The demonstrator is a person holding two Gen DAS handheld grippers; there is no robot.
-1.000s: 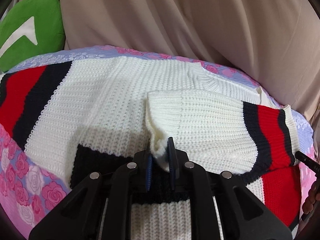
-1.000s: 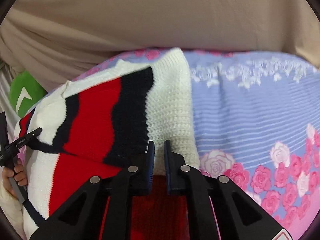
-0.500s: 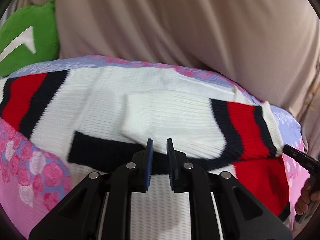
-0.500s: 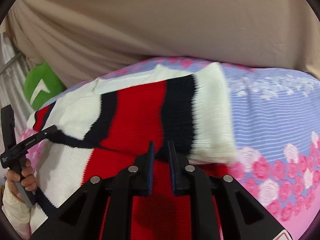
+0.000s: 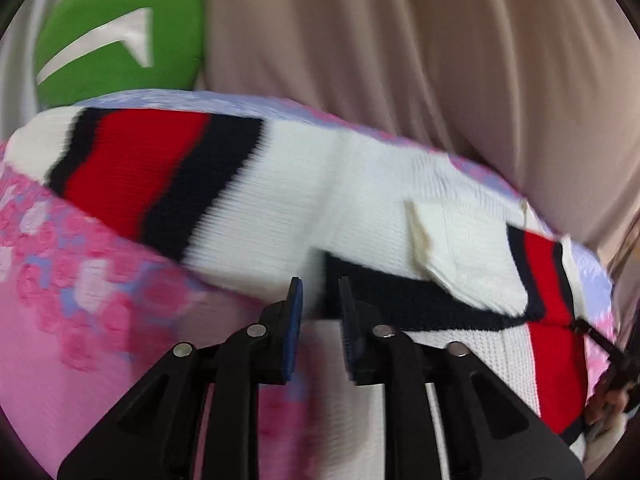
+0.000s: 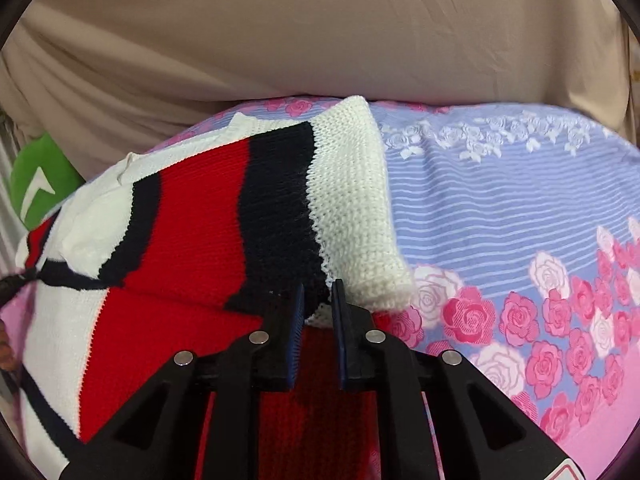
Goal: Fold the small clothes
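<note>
A small knitted sweater (image 5: 304, 200), white with red and black stripes, lies on a floral bedsheet (image 5: 80, 288). Its right sleeve (image 5: 472, 256) is folded across the body; the left sleeve (image 5: 148, 172) lies stretched out to the left. My left gripper (image 5: 320, 300) is slightly open and empty, above the sweater's left edge. My right gripper (image 6: 318, 296) has its jaws a little apart at the edge of the folded sleeve's striped cuff (image 6: 288, 216); whether it grips the knit is unclear.
A green cushion (image 5: 120, 36) sits at the back left, also in the right wrist view (image 6: 40, 180). A beige sheet (image 6: 320, 28) hangs behind the bed. Bare blue-and-pink floral bedsheet (image 6: 520, 220) spreads right of the sweater.
My left gripper let go of the folded sleeve and swung left; the left sleeve came into view. The sleeve now lies on the body. My right gripper stayed at the cuff.
</note>
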